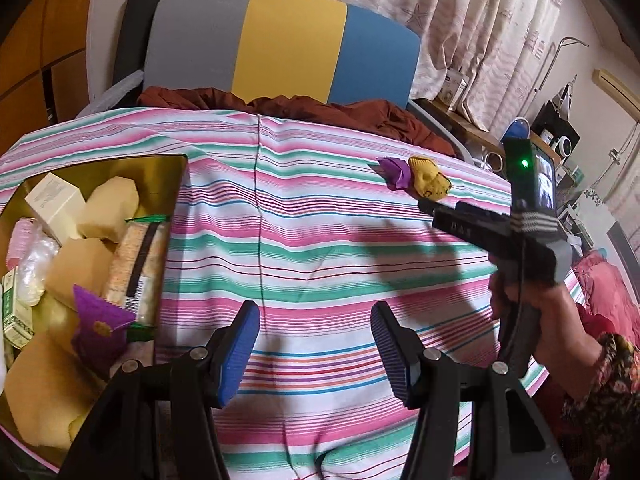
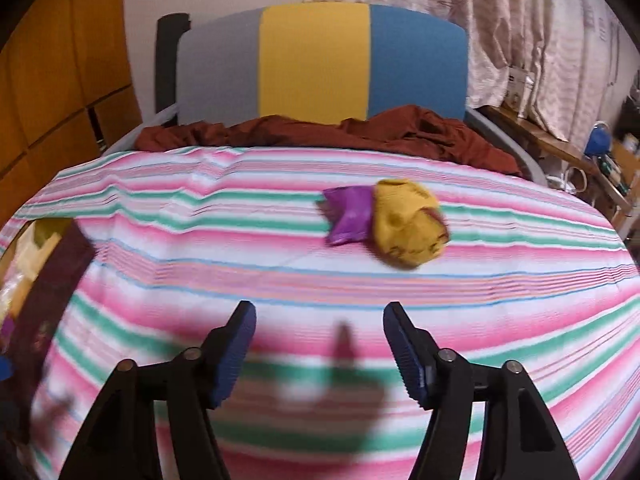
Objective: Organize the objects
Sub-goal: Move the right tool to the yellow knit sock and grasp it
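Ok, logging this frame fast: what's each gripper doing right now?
Left gripper: open, holding nothing, above the striped cloth.
Right gripper: open, holding nothing, short of the yellow sock.

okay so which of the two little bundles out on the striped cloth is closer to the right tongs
The yellow bundle, touching the purple bundle; in the left view it lies just beyond the right tongs.

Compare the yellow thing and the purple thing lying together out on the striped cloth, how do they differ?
The yellow sock is a rounded, balled-up lump; the purple wrapper is flatter, with crinkled, pointed corners. The yellow sock bears dark markings, while the purple wrapper looks plain and a little shiny. In the right wrist view the yellow sock lies to the right and looks bulkier. Both rest touching on the striped cloth, ahead of both open grippers.
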